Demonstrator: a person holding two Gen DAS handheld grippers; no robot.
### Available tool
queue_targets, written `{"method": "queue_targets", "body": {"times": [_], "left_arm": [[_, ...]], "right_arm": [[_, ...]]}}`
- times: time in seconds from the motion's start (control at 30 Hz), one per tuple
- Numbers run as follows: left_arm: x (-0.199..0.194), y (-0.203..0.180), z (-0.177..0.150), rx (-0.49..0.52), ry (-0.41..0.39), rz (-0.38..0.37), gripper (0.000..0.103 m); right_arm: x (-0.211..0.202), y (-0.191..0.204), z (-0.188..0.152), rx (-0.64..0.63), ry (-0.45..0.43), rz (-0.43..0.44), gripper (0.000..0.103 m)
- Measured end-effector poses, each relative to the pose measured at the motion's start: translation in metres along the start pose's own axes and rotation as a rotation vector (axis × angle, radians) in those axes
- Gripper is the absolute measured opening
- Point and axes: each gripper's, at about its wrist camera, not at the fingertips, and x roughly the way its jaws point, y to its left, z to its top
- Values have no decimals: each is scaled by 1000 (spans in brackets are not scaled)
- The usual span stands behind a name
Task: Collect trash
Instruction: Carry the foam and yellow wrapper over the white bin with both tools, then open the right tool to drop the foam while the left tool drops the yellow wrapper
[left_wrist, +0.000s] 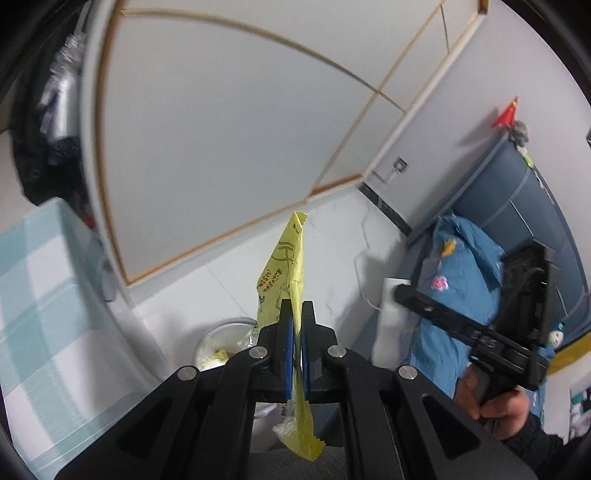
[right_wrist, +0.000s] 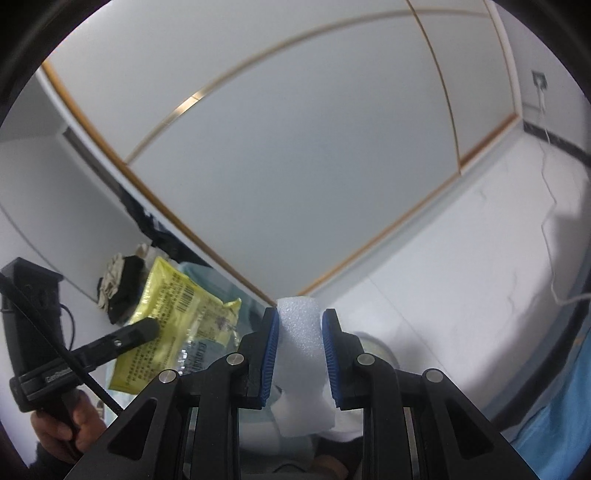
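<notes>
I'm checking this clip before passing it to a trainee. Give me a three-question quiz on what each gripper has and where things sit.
1. True or false: the left gripper is shut on a yellow wrapper.
2. What is between the jaws of the right gripper?
A. a white foam piece
B. a glass bottle
C. a metal spoon
3. Fill in: in the left wrist view, the white round container shows just to the ____ of the jaws.

Key
1. True; the wrapper stands up through the closed jaws.
2. A; the white foam piece is pinched between the blue pads.
3. left
</notes>
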Motion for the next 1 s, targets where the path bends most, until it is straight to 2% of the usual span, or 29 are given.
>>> {"method": "queue_targets", "body": {"times": [0.27, 0.43, 0.7, 0.87, 0.93, 1.0], "left_arm": [[53, 13, -7, -45, 125, -9, 0], [74, 21, -10, -68, 192, 0, 0], [96, 35, -18, -138, 260, 0, 0], [106, 33, -20, -148, 288, -2, 0], [109, 33, -20, -147, 297, -1, 0], [113, 34, -22, -148, 312, -5, 0]], "right_arm": [[71, -37, -16, 75, 134, -22, 23], [110, -44, -29, 89, 214, -25, 24], [139, -51, -30, 109, 290, -21, 27], [131, -53, -37, 95, 303, -17, 35], [118, -53, -39, 91, 284, -11, 43], [106, -54, -40, 95, 263, -23, 56]]}}
